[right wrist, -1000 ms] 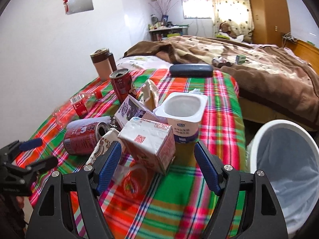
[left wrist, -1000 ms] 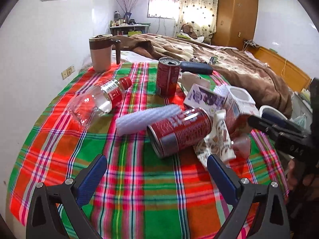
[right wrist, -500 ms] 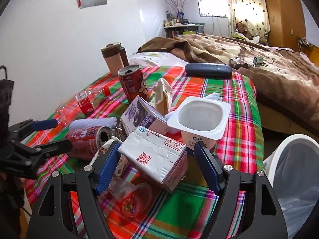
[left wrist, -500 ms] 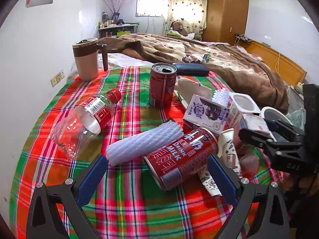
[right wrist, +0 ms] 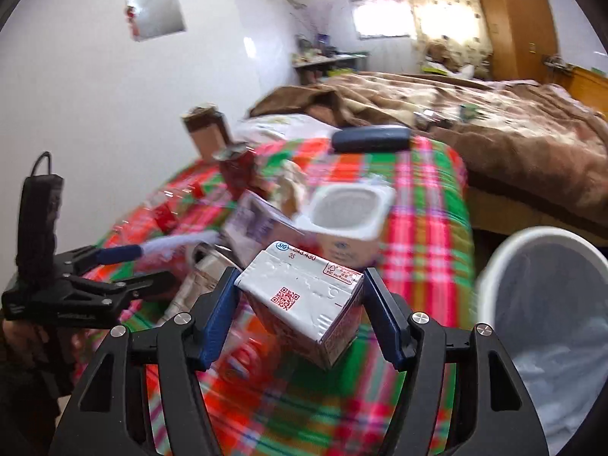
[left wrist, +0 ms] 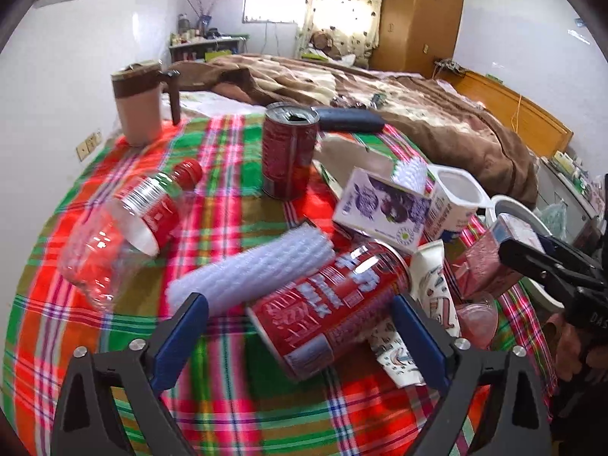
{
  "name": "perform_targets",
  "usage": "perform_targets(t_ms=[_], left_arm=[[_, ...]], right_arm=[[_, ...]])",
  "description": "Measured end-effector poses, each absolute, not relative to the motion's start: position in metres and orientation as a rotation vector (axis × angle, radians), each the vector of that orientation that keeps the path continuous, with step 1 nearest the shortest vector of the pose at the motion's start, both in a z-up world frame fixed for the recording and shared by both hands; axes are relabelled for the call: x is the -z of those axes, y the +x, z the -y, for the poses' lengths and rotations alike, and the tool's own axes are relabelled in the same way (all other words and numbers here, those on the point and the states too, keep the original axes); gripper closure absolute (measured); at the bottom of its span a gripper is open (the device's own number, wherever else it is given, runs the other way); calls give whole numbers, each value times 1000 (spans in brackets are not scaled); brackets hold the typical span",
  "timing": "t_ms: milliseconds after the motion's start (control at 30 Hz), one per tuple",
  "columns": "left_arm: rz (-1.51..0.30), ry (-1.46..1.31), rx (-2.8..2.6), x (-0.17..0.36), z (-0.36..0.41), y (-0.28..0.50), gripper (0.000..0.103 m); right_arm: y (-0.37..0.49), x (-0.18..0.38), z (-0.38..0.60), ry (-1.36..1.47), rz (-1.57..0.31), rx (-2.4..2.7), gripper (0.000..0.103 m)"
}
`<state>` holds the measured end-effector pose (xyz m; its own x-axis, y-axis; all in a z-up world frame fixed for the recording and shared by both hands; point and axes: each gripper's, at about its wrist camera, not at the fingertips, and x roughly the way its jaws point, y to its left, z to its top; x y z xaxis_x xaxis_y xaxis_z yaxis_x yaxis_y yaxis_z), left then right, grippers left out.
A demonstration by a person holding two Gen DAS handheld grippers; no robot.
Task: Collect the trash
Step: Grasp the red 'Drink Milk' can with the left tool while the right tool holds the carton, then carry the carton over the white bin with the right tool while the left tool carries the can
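The right tool point(right wrist: 300, 317) has been closing and grips the carton point(right wrist: 304, 300); the left tool point(left wrist: 300, 338), closing slightly, straddles the can point(left wrist: 326, 304) unclamped.

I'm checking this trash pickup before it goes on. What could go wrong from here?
1. The right gripper has been closing on the carton, caught cornerwise; it might twist or slip before reaching the bin.
2. The left gripper, jaws open and just closing a little, straddles the lying can; being round, it may roll away.
3. That can touches the foam roll and paper cup, which could get dragged along.
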<state>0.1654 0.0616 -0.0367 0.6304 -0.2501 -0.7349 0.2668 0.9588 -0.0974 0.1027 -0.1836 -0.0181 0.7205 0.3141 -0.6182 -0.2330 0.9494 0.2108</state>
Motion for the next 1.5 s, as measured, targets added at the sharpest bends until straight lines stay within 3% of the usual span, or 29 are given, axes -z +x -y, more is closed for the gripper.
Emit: perform_targets(t_ms=[467,833,933,1000,1067,1500], left_arm=[[-836,71,404,28,-33,127,9],[-831,170,336,32,-26,160,9],[-858,133,363,39,-25,164,18],[-866,112,377,41,-25,166,33],[-876,76,396,42,-27,167,40],[-835,2,328,36,-33,143,45]], right_arm=[[96,26,203,148,-724,-249,37],[92,28,205,153,-719,-237,37],[92,27,204,149,-717,-236,37],[91,27,204,149,-717,-235,37],[91,27,204,152,-716,-236,37],[87,25,207,168,-701,-243,37]])
